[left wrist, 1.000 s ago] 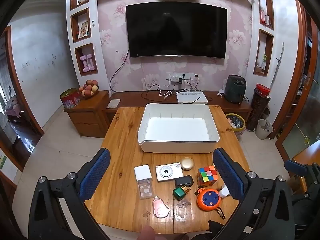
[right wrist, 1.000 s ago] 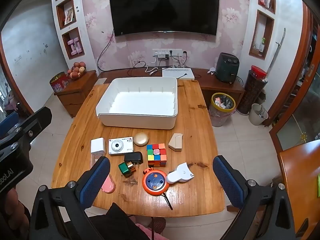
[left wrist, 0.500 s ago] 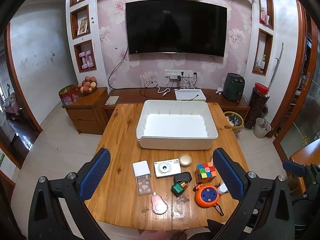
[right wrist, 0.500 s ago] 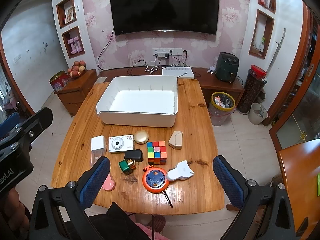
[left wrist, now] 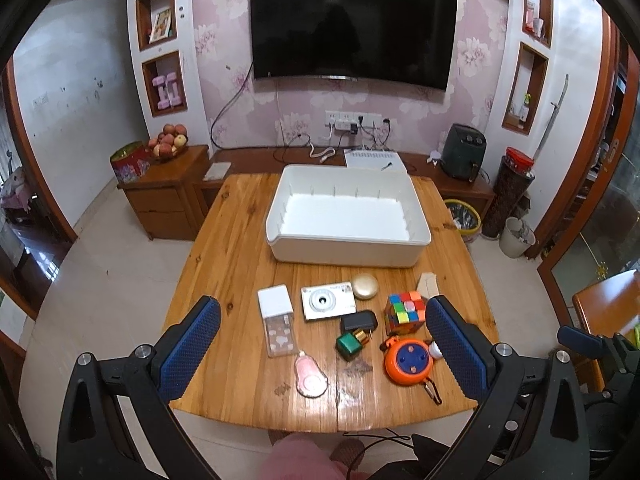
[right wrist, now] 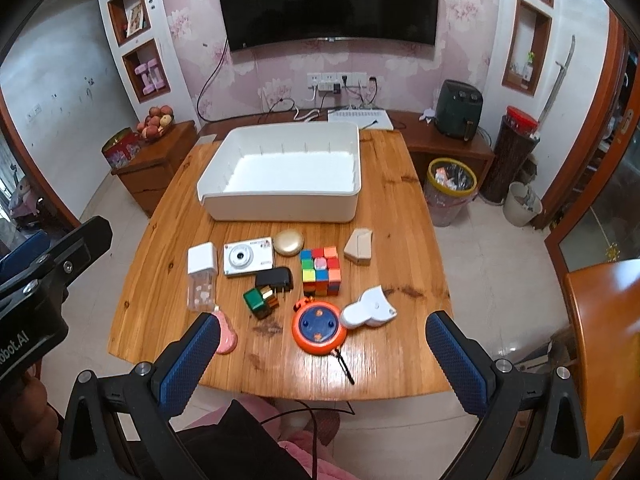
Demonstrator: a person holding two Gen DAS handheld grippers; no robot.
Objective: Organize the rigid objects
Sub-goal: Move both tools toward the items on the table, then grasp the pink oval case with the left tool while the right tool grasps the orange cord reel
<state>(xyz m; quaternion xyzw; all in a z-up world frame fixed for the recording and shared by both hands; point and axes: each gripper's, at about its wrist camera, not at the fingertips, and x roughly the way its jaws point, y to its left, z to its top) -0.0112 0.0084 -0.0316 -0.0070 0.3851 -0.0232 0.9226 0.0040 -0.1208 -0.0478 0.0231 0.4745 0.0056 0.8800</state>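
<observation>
An empty white bin point(left wrist: 348, 216) point(right wrist: 284, 178) stands at the far middle of the wooden table point(left wrist: 224, 240). In front of it lie several small objects: a white camera point(left wrist: 328, 301) point(right wrist: 249, 256), a gold compact point(left wrist: 365, 286), a colour cube point(left wrist: 405, 312) point(right wrist: 321, 271), an orange round reel point(left wrist: 409, 366) point(right wrist: 318, 327), a green block point(left wrist: 349, 346), a black adapter point(left wrist: 358, 320), a white-capped clear case point(left wrist: 276, 319), a pink tag point(left wrist: 310, 377), a beige wedge point(right wrist: 360, 246) and a white dispenser point(right wrist: 369, 308). My left gripper point(left wrist: 320, 356) and right gripper point(right wrist: 320, 360) are open, empty, above the table's near edge.
A wooden side cabinet point(left wrist: 164, 196) with a fruit bowl stands left of the table. A low TV bench with cables and a white box point(left wrist: 374, 158) runs behind. A yellow-rimmed bin point(right wrist: 450, 190) and a white pail point(right wrist: 524, 204) stand on the floor at right.
Both grippers have drawn back and risen a little, so the table looks smaller and farther. Nothing on the table has moved.
</observation>
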